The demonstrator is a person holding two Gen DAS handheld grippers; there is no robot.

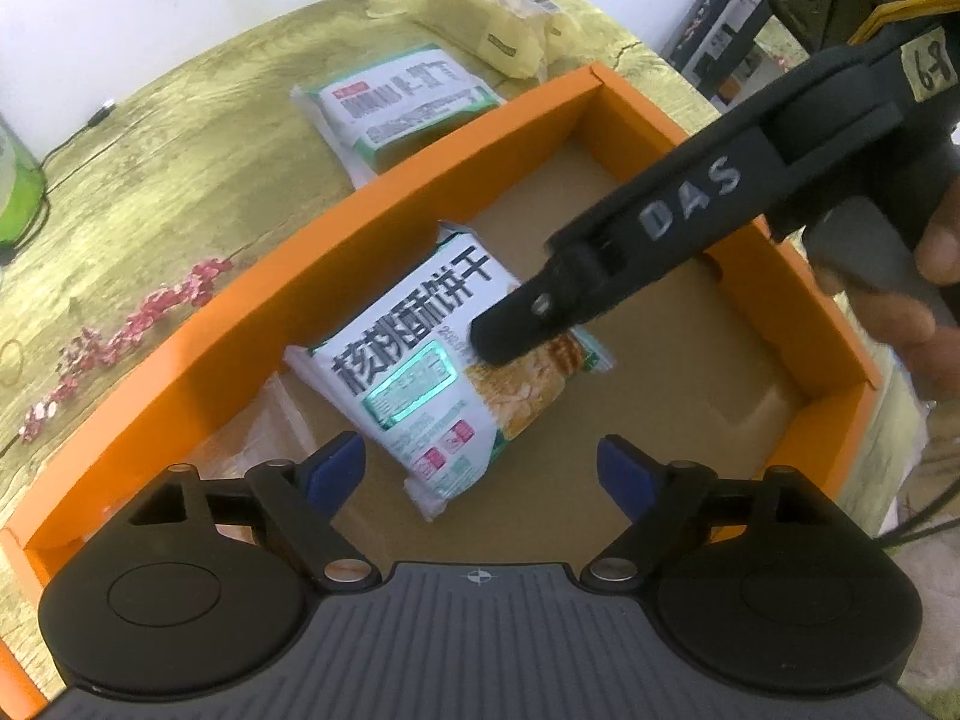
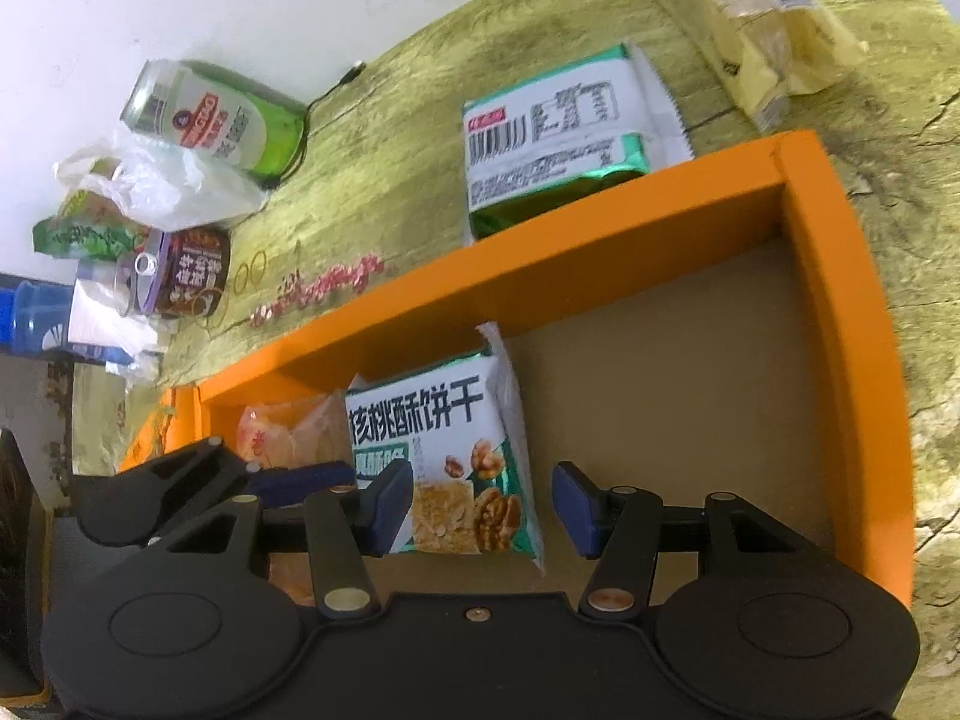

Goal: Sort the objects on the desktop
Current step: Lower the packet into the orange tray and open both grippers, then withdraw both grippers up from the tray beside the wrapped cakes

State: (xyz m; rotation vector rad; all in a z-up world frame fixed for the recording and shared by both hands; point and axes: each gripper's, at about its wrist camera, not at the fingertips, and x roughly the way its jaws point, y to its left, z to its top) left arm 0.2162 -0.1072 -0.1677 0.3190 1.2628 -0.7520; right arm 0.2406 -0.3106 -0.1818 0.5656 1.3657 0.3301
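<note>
A white-and-green walnut biscuit pack (image 1: 432,360) lies flat inside the orange box (image 1: 252,324). My left gripper (image 1: 480,468) is open above the box floor, just short of the pack. My right gripper (image 2: 483,504) is open over the pack (image 2: 456,456), its jaws wide on either side; it shows in the left wrist view (image 1: 510,336) reaching in from the right. A clear pastry pack (image 2: 294,438) lies in the box's left corner. A second green biscuit pack (image 2: 558,144) and a yellow pack (image 2: 756,42) lie on the table beyond the box.
The table has a yellow-green cloth (image 1: 180,132). At its far left stand a green can (image 2: 222,120), a plastic bag (image 2: 162,180), a dark jar (image 2: 192,276) and other snacks. A cable (image 1: 78,138) runs along the back.
</note>
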